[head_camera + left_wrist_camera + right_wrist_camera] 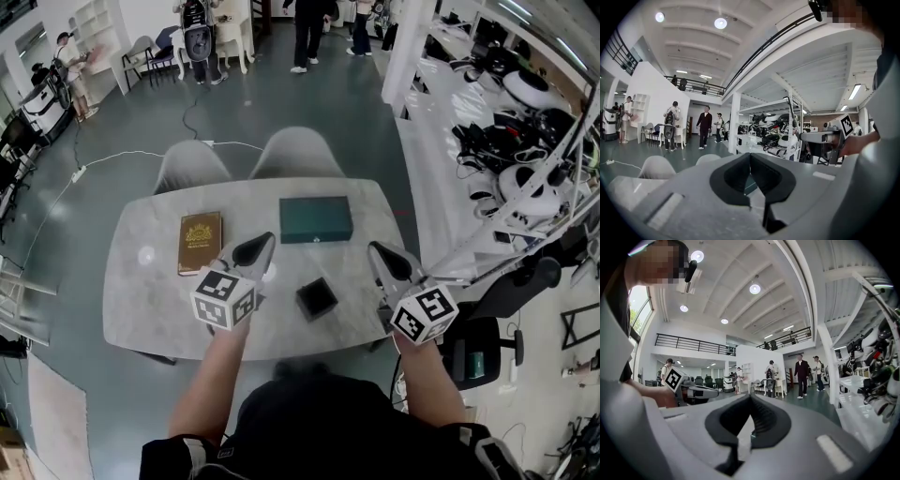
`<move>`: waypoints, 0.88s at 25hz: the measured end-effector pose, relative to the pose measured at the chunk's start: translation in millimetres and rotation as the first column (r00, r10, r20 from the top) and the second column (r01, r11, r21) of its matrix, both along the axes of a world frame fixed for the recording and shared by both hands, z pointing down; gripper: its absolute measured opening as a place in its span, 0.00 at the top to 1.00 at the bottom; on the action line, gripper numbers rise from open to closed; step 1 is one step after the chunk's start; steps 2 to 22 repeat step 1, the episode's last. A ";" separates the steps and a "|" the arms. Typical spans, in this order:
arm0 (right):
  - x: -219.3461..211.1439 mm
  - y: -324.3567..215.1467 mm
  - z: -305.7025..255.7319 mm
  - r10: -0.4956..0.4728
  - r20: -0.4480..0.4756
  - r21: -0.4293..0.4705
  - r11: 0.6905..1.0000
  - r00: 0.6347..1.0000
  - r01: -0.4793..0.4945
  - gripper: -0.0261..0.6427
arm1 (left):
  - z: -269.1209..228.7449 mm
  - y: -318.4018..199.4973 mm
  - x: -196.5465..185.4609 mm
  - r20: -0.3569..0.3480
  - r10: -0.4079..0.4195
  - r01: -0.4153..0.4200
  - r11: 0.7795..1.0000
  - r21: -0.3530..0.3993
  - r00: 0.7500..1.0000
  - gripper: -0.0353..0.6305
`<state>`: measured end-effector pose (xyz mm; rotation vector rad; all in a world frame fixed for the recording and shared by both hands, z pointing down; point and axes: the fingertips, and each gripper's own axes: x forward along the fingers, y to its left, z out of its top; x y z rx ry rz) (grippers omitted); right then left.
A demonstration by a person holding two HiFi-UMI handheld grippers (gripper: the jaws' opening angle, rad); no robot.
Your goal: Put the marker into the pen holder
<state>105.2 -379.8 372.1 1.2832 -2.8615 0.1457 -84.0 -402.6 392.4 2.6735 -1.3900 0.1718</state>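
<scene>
The black square pen holder (316, 298) stands on the grey table (141, 300) near its front edge, between my two grippers. My left gripper (268, 240) hovers just left of it, jaws shut with nothing in them. A short white thing (269, 275) lies on the table against this gripper's right side; I cannot tell whether it is the marker. My right gripper (373, 248) is held to the holder's right, also shut and empty. Both gripper views look out level over the room, and their closed jaws (750, 155) (750, 397) hide the table.
A brown book (200, 242) lies at the table's left and a dark green box (315, 219) at the back middle. Two grey chairs (192, 164) (298, 150) stand behind the table. Shelves of equipment (506, 141) run along the right. People stand far off.
</scene>
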 end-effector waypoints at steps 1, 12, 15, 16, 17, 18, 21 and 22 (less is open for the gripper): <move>-0.9 -1.9 -0.8 0.001 0.000 0.002 1.000 1.000 -0.001 0.96 | -0.5 -2.0 -0.7 0.001 0.000 0.000 1.000 0.001 1.000 0.93; -0.9 -1.9 -0.8 0.001 0.000 0.002 1.000 1.000 -0.001 0.96 | -0.5 -2.0 -0.7 0.001 0.000 0.000 1.000 0.001 1.000 0.93; -0.9 -1.9 -0.8 0.001 0.000 0.002 1.000 1.000 -0.001 0.96 | -0.5 -2.0 -0.7 0.001 0.000 0.000 1.000 0.001 1.000 0.93; -0.9 -1.9 -0.8 0.001 0.000 0.002 1.000 1.000 -0.001 0.96 | -0.5 -2.0 -0.7 0.001 0.000 0.000 1.000 0.001 1.000 0.93; -0.9 -1.9 -0.8 0.001 0.000 0.002 1.000 1.000 -0.001 0.96 | -0.5 -2.0 -0.7 0.001 0.000 0.000 1.000 0.001 1.000 0.93; -0.9 -1.9 -0.8 0.001 0.000 0.002 1.000 1.000 -0.001 0.96 | -0.5 -2.0 -0.7 0.001 0.000 0.000 1.000 0.001 1.000 0.93; -0.9 -1.9 -0.8 0.001 0.000 0.002 1.000 1.000 -0.001 0.96 | -0.5 -2.0 -0.7 0.001 0.000 0.000 1.000 0.001 1.000 0.93; -0.9 -1.9 -0.8 0.001 0.000 0.002 1.000 1.000 -0.001 0.96 | -0.5 -2.0 -0.7 0.001 0.000 0.000 1.000 0.001 1.000 0.93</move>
